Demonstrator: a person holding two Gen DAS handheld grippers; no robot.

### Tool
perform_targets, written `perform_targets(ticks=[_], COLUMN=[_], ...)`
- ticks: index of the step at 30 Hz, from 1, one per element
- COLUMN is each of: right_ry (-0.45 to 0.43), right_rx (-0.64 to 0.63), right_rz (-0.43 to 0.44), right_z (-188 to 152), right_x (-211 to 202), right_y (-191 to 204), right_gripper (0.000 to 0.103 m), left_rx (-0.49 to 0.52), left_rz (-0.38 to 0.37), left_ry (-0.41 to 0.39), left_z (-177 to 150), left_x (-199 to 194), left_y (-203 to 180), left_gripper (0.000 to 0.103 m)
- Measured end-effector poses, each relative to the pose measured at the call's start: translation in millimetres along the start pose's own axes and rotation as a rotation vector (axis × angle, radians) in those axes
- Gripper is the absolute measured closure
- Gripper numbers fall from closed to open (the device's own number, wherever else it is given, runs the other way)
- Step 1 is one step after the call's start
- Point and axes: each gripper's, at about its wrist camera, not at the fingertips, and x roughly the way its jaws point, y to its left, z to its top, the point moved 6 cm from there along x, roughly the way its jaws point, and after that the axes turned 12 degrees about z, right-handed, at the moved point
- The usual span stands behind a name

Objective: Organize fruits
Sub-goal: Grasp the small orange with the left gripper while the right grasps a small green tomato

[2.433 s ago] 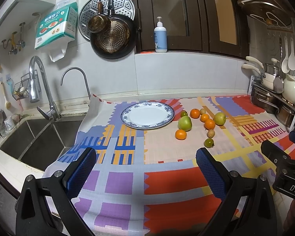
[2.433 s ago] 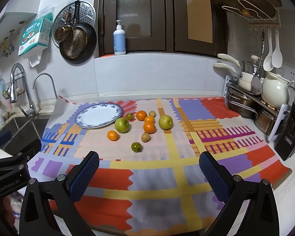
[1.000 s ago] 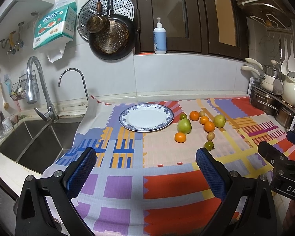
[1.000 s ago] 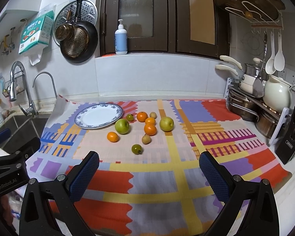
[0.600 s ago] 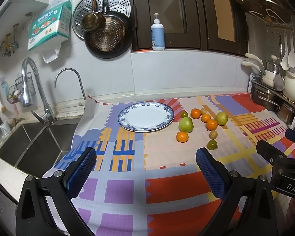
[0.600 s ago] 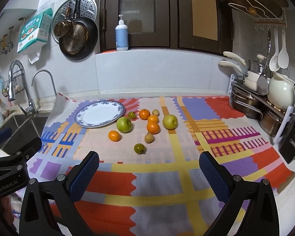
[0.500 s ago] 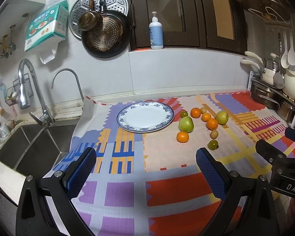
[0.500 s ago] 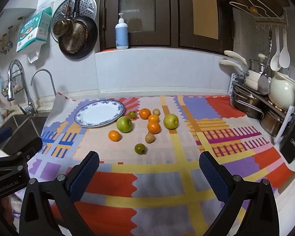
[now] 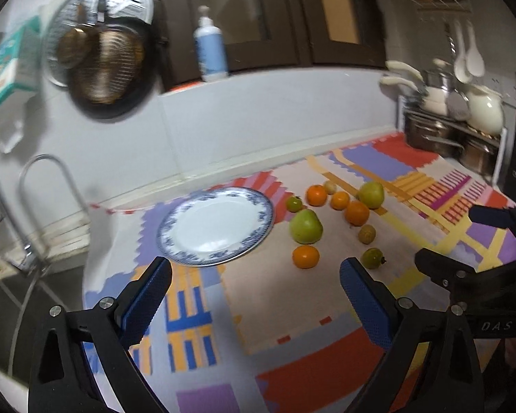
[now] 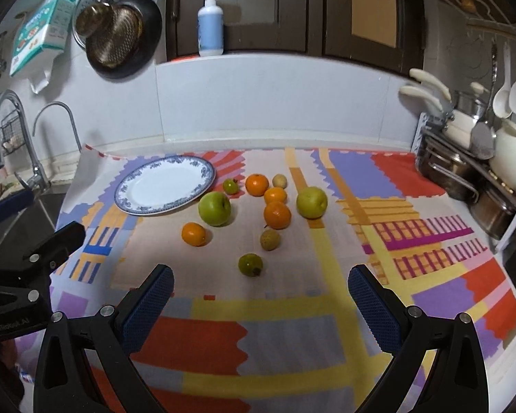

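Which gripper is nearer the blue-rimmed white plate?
Left. The left gripper sits just short of the blue-rimmed white plate, jaws closing on nothing. The right gripper is further off, before the fruit.

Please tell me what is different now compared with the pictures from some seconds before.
Both grippers have come closer to the fruits, which look larger in both views. The left gripper has rolled, tilting its view, and its jaws are closing slightly with nothing between them. The right gripper stays open and empty. The plate and fruits have not moved.
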Motion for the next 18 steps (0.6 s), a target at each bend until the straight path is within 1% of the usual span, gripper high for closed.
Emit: perform_targets(ticks=[3, 4, 6, 8, 11, 12, 13, 14, 16, 18], right_ry=[0.027, 0.036, 0.067, 0.097, 0.123, 0.145, 0.159, 0.169, 0.177, 0.193], right_rx=[0.004, 0.003, -0.004, -0.017, -0.05, -0.061, -0.065, -0.065, -0.06, -0.049], right_rz=[-0.019, -0.024, -0.008, 0.016, 0.051, 0.07, 0.087, 0.1, 0.106, 0.128], right_z=[1.0, 1.3, 0.9, 0.3, -1.0, -2.0, -2.6, -3.3, -3.8, -5.4], right_x=[15.0, 19.1, 30.9, 41.8, 56.7, 64.2, 68.6, 73.2, 79.9, 87.9], right_y=[-2.7, -3.1, -4.3, -4.9, -5.5, -6.3, -7.6, -9.6, -15.4, -19.9], right_gripper=[0.001, 0.002, 0.005, 0.009, 0.014, 0.019, 0.021, 0.024, 0.025, 0.031], left_rx=[0.045, 0.054, 0.072, 0.074, 0.074, 0.066, 0.058, 0.055, 0.059, 0.062], left_rz=[-0.058, -0.064, -0.091, -0.11, -0.11, -0.113, -0.119, -0.124, -0.13, -0.136], left_ry=[0.016, 0.02, 0.036, 0.048, 0.084, 0.104, 0.117, 0.135, 0.151, 0.175], left_z=[-1.9, -2.2, -3.8, -5.5, -7.5, -8.5, -10.1, -11.7, -13.8, -15.4], left_x=[21.6, 25.3, 37.0, 47.0, 61.2, 66.8, 70.9, 77.2, 84.4, 92.8], left_y=[-7.2, -10.0, -16.8, -23.2, -31.3, -34.1, -36.1, -40.2, -46.6, -53.2], left_gripper=[0.009, 0.012, 0.016, 0.017, 0.025, 0.026, 0.027, 0.029, 0.035, 0.038])
